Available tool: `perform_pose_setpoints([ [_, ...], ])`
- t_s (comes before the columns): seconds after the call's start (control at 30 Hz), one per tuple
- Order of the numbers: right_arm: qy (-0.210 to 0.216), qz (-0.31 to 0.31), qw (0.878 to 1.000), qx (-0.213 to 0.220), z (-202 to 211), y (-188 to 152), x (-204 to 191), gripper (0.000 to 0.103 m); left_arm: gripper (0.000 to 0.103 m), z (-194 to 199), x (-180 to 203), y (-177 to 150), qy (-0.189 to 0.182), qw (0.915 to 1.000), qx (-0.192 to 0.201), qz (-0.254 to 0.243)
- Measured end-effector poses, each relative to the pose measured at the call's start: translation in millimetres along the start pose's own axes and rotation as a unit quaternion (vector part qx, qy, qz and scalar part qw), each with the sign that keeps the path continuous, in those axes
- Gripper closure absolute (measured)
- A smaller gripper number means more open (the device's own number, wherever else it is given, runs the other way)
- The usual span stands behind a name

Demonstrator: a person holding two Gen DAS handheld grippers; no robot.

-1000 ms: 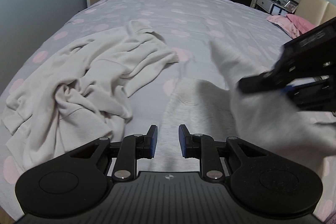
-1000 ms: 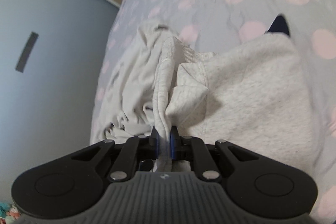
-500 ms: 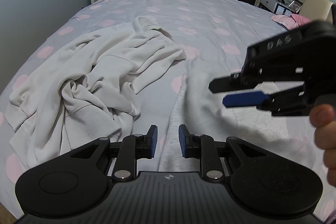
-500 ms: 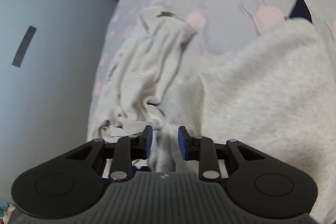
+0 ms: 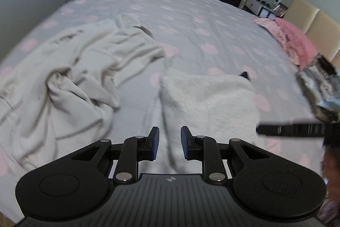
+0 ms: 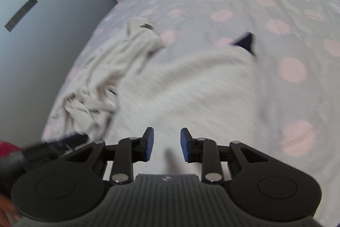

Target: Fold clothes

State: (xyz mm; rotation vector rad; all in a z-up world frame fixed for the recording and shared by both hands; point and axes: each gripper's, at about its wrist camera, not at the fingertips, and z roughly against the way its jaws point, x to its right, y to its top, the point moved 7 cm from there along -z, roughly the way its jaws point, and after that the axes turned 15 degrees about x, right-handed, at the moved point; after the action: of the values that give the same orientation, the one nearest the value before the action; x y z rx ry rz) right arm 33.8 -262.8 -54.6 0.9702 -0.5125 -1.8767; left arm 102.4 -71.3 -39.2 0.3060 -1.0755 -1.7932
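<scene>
Grey fleece, a sweatshirt (image 5: 208,97), lies spread on the bed (image 5: 191,20) right ahead of both grippers, its near edge hidden under them and its surface smeared by motion blur. A small dark corner (image 6: 245,42) pokes out at its far side; what it belongs to cannot be made out. The left gripper (image 5: 169,143) has its jaws parted with nothing between them, and so has the right gripper (image 6: 165,145). A crumpled cream garment (image 5: 70,76) lies just to the left, cut off at the frame edge. Pink bedding (image 5: 293,39) sits by the headboard.
</scene>
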Motion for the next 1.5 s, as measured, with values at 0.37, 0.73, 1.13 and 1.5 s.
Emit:
perform_pose_setpoints([
  [0.37, -0.001, 0.106, 0.994, 0.017, 34, -63, 28, 0.068, 0.074, -12, 26, -42, 0.021, 0.9949, -0.057, -0.081],
  [0.73, 0.032, 0.115, 0.993, -0.024, -17, -109, 38, 0.064, 0.074, -56, 15, -95, 0.072, 0.9769, -0.127, -0.156],
  [1.13, 0.035, 0.049, 0.998, 0.022, 24, -73, 56, 0.060, 0.069, -20, 25, -54, 0.034, 0.9834, -0.051, -0.171],
  [1.5, -0.062, -0.022, 0.993, 0.102, 15, -28, 103, 0.044, 0.057, -89, 7, 20, 0.059, 0.9947, 0.004, -0.084],
])
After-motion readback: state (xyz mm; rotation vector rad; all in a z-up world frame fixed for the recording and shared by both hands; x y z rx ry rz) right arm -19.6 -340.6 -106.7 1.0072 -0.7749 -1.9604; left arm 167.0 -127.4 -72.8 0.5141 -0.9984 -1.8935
